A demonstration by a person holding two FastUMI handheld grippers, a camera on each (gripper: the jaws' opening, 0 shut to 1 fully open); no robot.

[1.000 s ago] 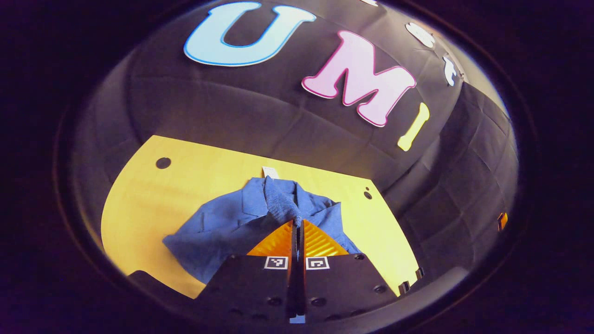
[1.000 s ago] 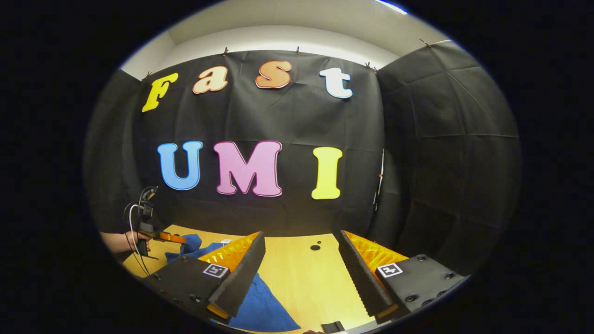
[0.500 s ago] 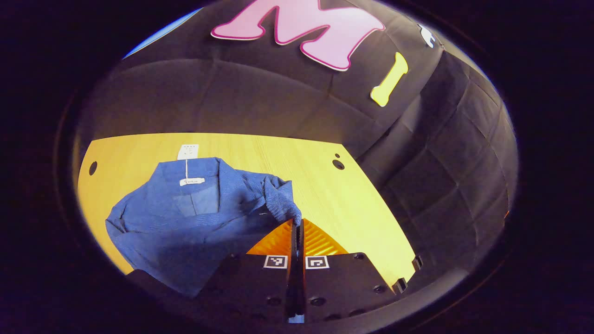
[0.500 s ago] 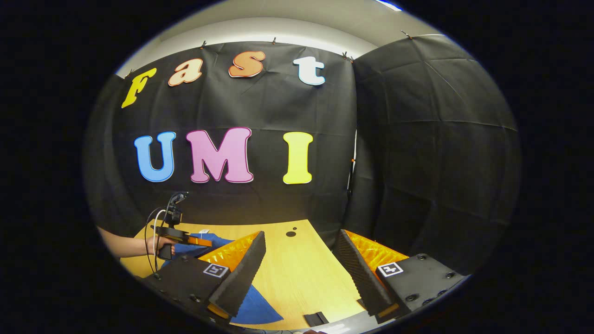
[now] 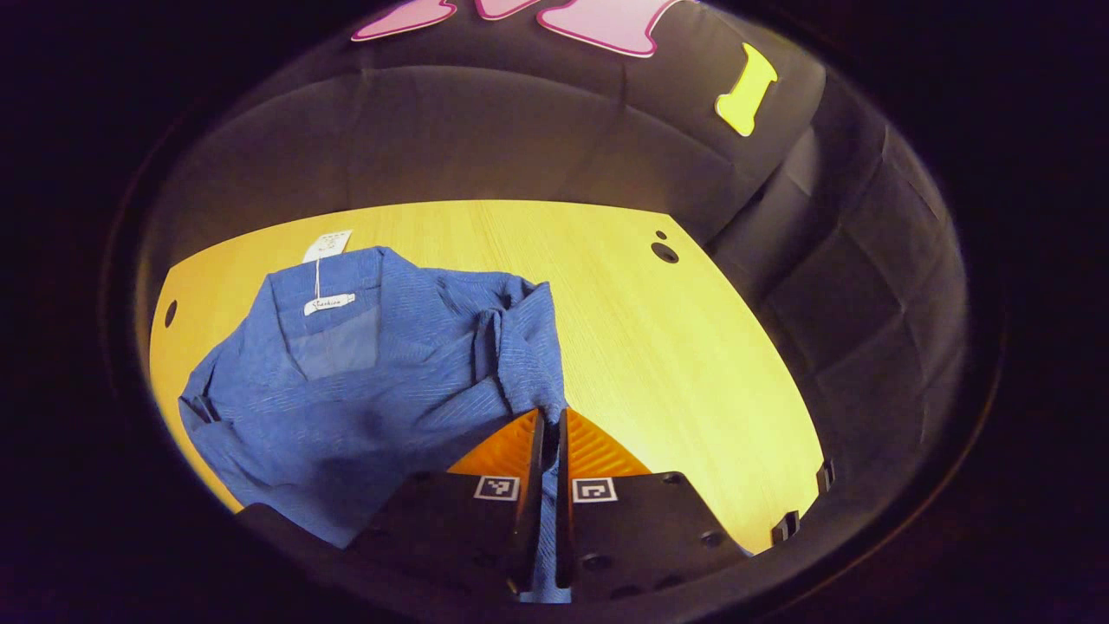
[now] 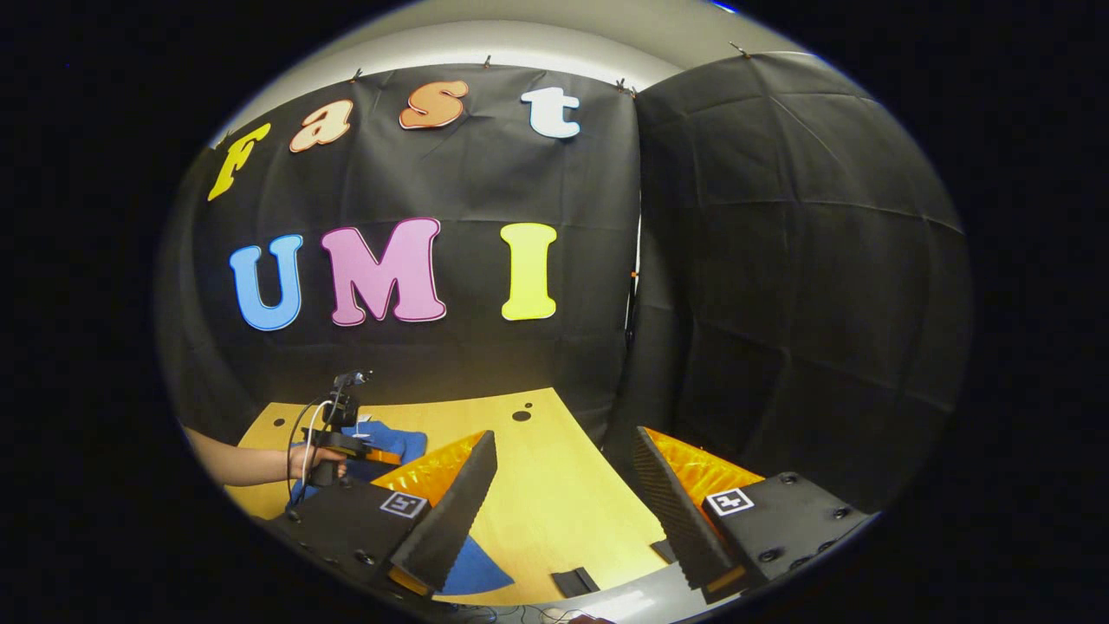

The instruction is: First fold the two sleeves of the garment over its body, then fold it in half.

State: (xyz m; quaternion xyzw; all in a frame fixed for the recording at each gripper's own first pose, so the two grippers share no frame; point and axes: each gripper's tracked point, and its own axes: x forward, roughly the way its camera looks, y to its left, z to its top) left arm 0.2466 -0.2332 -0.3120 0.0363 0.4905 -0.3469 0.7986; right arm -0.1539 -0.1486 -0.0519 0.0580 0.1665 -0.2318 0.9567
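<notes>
A blue garment (image 5: 364, 381) lies on the yellow table (image 5: 676, 347) with its collar and white label (image 5: 328, 303) towards the far left. One sleeve (image 5: 520, 347) is drawn across the body, and its cuff end runs between the fingers of my left gripper (image 5: 546, 414), which is shut on it low over the cloth. In the right gripper view my right gripper (image 6: 563, 433) hangs open and empty above the near right part of the table. Farther off at the left, a hand holds the left gripper (image 6: 351, 446) over the blue garment (image 6: 398, 440).
Two round holes (image 5: 664, 252) mark the table's far right corner, another hole (image 5: 170, 312) the far left. Black clips (image 5: 784, 524) sit on the near right edge. Black cloth walls close the booth behind and to the right.
My left gripper has carried the sleeve across and down onto the garment's body, tilting its view towards the table. My right gripper has stayed open and drifted a little aside.
</notes>
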